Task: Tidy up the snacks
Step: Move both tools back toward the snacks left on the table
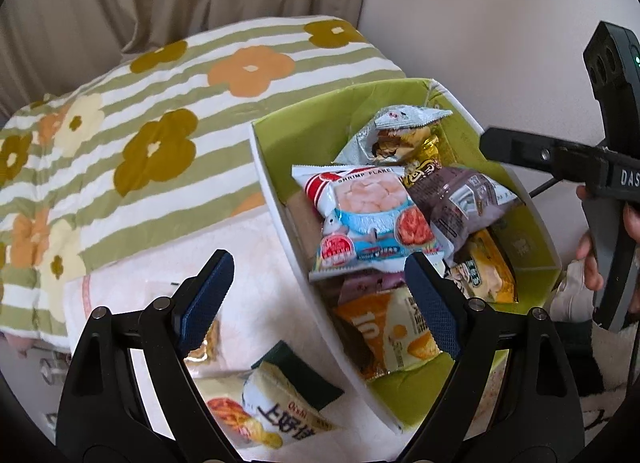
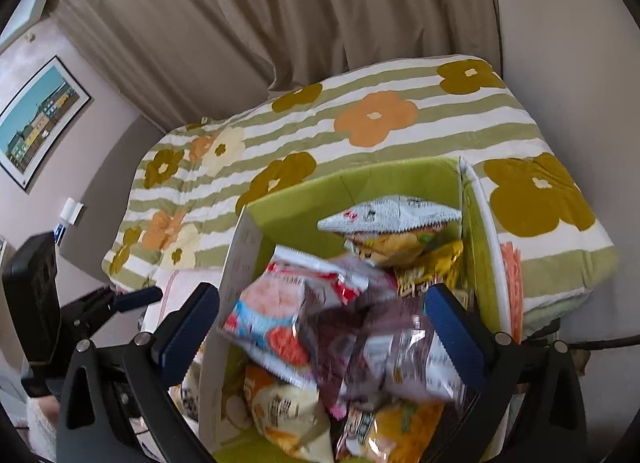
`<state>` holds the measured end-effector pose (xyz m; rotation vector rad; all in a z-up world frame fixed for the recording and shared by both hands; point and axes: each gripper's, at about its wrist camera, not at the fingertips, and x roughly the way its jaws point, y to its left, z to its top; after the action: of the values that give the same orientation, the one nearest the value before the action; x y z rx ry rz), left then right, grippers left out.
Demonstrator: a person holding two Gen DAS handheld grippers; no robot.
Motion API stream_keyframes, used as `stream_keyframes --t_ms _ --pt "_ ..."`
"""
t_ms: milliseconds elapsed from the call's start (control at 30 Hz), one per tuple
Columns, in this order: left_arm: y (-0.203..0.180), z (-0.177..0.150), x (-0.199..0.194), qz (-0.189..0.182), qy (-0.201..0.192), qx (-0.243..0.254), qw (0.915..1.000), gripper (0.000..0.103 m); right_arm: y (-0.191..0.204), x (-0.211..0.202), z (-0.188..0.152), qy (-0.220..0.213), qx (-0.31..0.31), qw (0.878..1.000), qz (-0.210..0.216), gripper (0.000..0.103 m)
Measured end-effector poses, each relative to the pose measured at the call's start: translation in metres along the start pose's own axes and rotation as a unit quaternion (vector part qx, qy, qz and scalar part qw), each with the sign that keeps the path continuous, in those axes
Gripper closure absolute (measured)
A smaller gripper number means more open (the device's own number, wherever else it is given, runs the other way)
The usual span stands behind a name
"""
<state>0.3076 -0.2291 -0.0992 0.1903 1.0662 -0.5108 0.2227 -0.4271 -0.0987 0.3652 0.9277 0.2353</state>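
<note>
Beside floral bedding (image 2: 400, 119), snack-filled box (image 2: 280, 199) sits under right hand-held gripper (image 2: 320, 327).

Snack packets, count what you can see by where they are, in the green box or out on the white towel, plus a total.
In the green box: 6 (silver packet, gold packet, shrimp flakes, brown packet, yellow packet, orange packet); more may be buried.
On the white towel: 2 (yellow-green packet, clear packet).
Total: 8

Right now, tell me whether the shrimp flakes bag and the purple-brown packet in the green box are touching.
Touching. The left wrist view shows the shrimp flakes bag with its right edge pressed against the purple-brown packet, no gap, inside the green box.
</note>
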Motion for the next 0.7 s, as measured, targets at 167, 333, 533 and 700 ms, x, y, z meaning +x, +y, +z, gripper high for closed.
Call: stream_keyframes --t_ms 167,333,533,700 --pt "-0.003 -0.013 -0.029 0.011 -0.023 -0.006 0.9997 0.017 0.013 -0.022 -0.009 -0.013 -0.015 1.0 0.004 0.0" --pt "0.0 -0.034 -0.056 0.037 -0.033 -0.019 0.9986 0.017 0.036 -0.035 -0.02 -0.024 -0.051 0.998 0.009 0.0" --pt "0.026 -0.069 -0.095 0.055 -0.046 -0.062 0.9955 0.017 0.068 -0.053 -0.04 -0.043 -0.077 0.995 0.035 0.0" --pt "0.056 -0.1 -0.121 0.074 -0.053 -0.075 0.993 0.017 0.098 -0.06 -0.061 -0.05 -0.091 0.994 0.035 0.0"
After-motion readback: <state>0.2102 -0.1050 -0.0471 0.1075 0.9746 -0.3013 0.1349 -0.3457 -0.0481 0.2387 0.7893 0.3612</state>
